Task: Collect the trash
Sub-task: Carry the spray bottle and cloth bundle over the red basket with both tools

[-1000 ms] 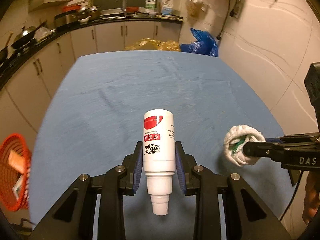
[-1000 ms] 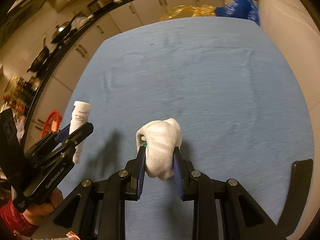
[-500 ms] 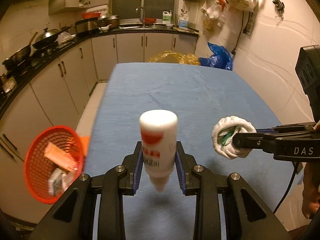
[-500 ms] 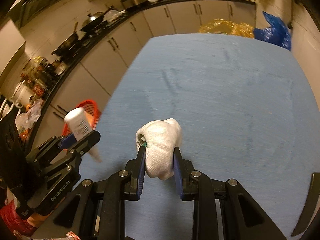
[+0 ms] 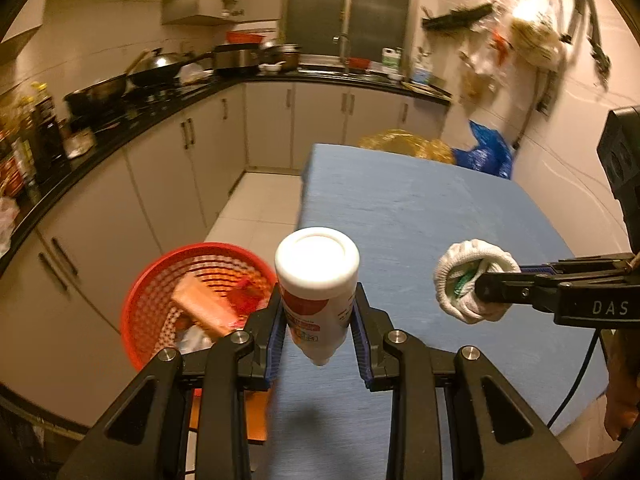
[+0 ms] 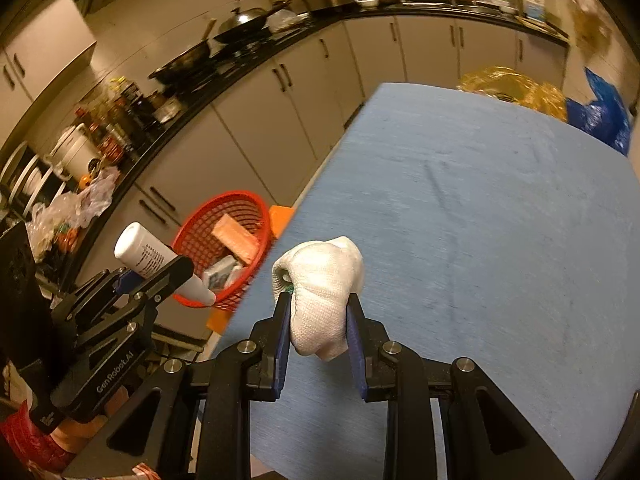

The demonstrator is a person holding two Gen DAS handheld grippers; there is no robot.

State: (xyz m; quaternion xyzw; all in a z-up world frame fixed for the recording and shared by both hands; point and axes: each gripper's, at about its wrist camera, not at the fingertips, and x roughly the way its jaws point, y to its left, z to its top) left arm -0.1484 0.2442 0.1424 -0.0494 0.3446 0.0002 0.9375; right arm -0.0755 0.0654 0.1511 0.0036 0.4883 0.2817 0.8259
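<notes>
My left gripper (image 5: 318, 330) is shut on a white plastic bottle (image 5: 316, 284) with a red label, held cap end down above the table's left edge. The same bottle shows in the right wrist view (image 6: 152, 260), just beside the red mesh basket (image 6: 200, 236). My right gripper (image 6: 318, 320) is shut on a balled white cloth glove (image 6: 322, 300) with a bit of green inside, held above the blue table (image 6: 480, 220). The glove also shows in the left wrist view (image 5: 472, 280). The red basket (image 5: 140, 312) stands on the floor left of the table and holds several pieces of trash.
Kitchen cabinets (image 5: 160, 184) and a dark counter with woks and bottles run along the left and back. Yellow (image 5: 404, 146) and blue (image 5: 488, 152) plastic bags lie beyond the table's far end. An orange stool part (image 6: 280, 216) is beside the basket.
Both grippers have lifted and swung left toward the basket, each keeping its object. The bottle has tipped so its flat bottom faces the left camera. The basket has come closer.
</notes>
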